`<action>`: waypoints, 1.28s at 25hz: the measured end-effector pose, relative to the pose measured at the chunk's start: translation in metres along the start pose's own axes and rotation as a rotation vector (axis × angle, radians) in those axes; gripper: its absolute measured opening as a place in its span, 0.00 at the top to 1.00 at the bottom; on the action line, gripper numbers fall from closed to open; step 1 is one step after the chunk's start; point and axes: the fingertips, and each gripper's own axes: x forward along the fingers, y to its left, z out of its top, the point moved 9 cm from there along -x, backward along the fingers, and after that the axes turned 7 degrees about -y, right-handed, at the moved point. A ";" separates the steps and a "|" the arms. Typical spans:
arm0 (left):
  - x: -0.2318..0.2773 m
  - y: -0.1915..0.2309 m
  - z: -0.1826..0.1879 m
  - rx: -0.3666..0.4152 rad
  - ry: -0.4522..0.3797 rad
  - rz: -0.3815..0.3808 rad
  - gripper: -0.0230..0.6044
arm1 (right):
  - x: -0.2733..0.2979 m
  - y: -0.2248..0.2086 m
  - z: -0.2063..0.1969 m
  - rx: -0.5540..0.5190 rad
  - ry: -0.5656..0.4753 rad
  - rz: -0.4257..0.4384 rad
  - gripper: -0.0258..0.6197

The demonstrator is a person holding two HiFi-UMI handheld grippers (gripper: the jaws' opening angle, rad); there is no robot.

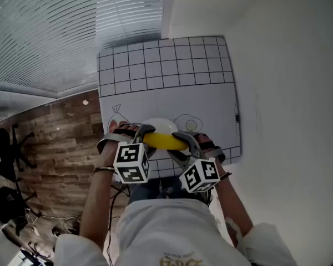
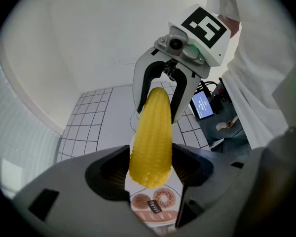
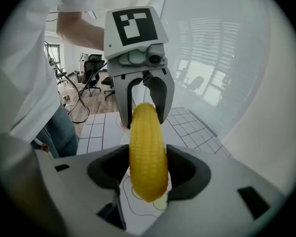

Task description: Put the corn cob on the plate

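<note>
Pinching one yellow corn cob (image 1: 165, 142) between them, an end clamped in each, the left gripper (image 1: 142, 133) and right gripper (image 1: 184, 141) hold it over the white plate (image 1: 162, 124) near the gridded mat's (image 1: 166, 76) near edge.

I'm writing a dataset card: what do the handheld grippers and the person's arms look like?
The left gripper and right gripper each have grey curved jaws and a white cube with black square markers. The person wears a white top and a bracelet.

The white table (image 1: 288, 93) carries a white mat (image 1: 166, 65) printed with a black grid and outline drawings. A white plate (image 1: 162, 125) rests on the mat's near half.
</note>
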 end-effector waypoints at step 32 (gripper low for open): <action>0.050 -0.002 -0.043 -0.208 0.021 0.063 0.53 | 0.059 -0.011 -0.042 -0.077 0.024 0.233 0.59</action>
